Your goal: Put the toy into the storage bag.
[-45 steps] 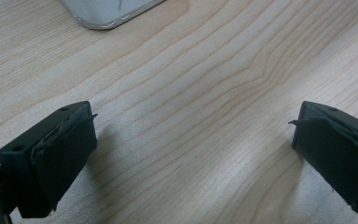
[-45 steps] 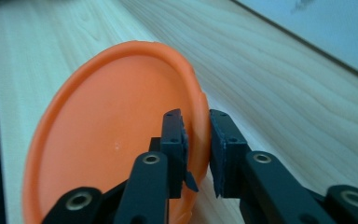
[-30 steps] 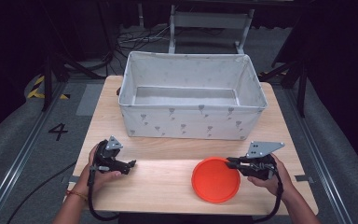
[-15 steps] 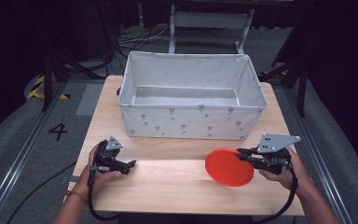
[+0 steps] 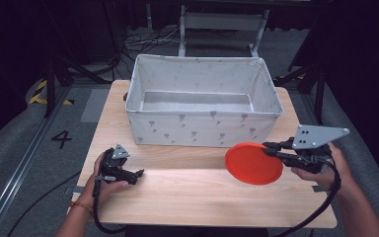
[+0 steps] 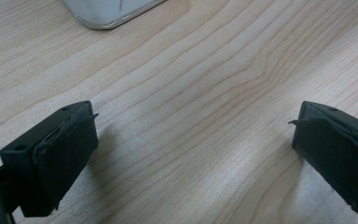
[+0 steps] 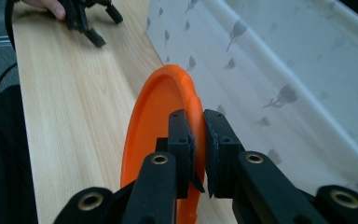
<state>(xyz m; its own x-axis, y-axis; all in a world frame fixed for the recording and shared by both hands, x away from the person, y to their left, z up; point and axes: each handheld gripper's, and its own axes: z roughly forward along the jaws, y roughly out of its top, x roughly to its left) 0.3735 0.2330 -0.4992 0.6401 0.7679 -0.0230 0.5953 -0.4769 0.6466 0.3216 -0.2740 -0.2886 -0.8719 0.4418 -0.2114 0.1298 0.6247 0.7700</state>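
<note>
Right hand-held gripper (image 5: 268, 148): jaws pinched tight on the rim of the flat round orange plastic plate (image 5: 253, 163); in the right gripper view the two black pads (image 7: 181, 140) press on the plate's raised edge from either side
Orange plate: held clear above the pale wooden bench (image 5: 187, 192), over its right half, just in front of the fabric bin and apart from it; in the right gripper view (image 7: 161, 116) it stands on edge between the jaws, with the bin's printed wall close beside it
Left hand-held gripper (image 5: 137, 174): near the bench's front left corner, held low over the wood; jaws wide apart with nothing between them, bare wood grain showing in the gap in the left gripper view (image 6: 193, 140)
Grey fabric bin (image 5: 203, 129): rectangular, soft-sided, with a small printed pattern, standing along the far edge of the bench, its open top showing a pale bottom
Hands: the right hand (image 5: 325, 168) grips its tool past the bench's right edge; the left hand (image 5: 103, 180) rests by the front left corner
</note>
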